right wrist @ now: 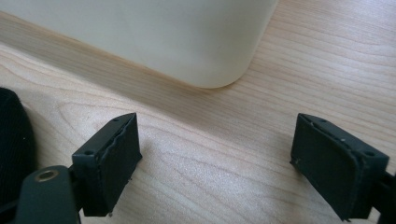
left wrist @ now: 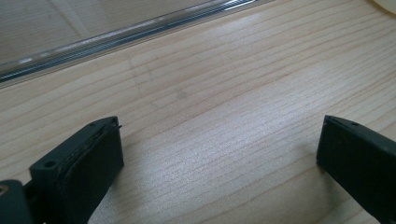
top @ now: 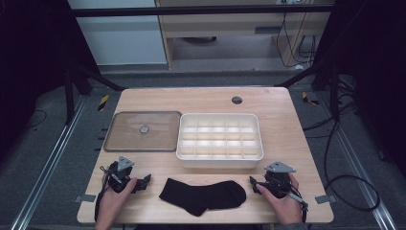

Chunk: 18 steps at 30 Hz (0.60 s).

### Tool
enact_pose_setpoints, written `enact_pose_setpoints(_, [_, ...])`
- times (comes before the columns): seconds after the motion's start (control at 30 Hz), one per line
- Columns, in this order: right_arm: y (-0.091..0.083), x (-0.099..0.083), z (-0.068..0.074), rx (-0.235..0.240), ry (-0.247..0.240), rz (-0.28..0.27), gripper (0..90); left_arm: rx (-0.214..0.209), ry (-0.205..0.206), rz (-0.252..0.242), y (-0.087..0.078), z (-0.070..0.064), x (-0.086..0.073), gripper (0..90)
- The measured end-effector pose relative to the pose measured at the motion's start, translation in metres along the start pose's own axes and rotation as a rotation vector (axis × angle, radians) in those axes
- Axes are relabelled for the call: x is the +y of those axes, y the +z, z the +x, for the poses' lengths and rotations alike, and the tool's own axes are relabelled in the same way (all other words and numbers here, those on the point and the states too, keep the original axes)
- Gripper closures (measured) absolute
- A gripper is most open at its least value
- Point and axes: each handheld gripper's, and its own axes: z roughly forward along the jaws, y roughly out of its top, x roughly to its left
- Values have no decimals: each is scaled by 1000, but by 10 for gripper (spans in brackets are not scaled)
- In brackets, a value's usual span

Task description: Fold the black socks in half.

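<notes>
Left tool (top: pixel 143 182), black sock (top: pixel 203 195) between, right tool (top: pixel 253 183)

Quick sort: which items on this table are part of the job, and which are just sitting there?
In play:
- black fabric sock, flat between both grippers
- left gripper, jaws open
- right gripper, jaws open
- cream plastic divided organiser box, likely destination

Lying about:
- clear flat lid with round knob, left of the box
- round grey grommet in the wooden table
</notes>
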Motion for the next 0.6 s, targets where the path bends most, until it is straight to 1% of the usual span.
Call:
enact_pose_setpoints(0.2, [1,1,-1,4,-5,1,148,-4,-1,-1,0,-1,1,0])
enact_pose_setpoints(0.23, [1,1,-1,4,-5,1,148,-4,-1,-1,0,-1,1,17])
enact_pose_setpoints(0.3, [1,1,0,3,-2,1,150,-37,-21,-18,-5,-2,0,46])
enact_pose_setpoints(0.33, [1,1,0,0,-3,1,153,-39,-24,-21,-7,-3,-1,49])
enact_pose_setpoints(0.4, [0,0,1,-2,2,0,163,-42,-18,-18,-13,-6,-3,57])
enact_pose_setpoints(0.43, [0,0,1,-6,-1,0,179,-50,-32,-22,-19,-9,-4,61])
enact_pose_setpoints(0.47, [0,0,1,-6,-1,0,179,-50,-32,-22,-19,-9,-4,65])
enact_pose_setpoints(0.5, [-3,1,2,-5,0,8,262,-58,-30,-22,-24,-13,-4,69])
enact_pose_setpoints(0.53, [-4,2,3,2,1,16,304,-54,-27,-26,-27,-15,-3,72])
enact_pose_setpoints(0.6, [-8,6,4,-8,-10,3,327,-47,-22,-56,-34,-19,2,80])
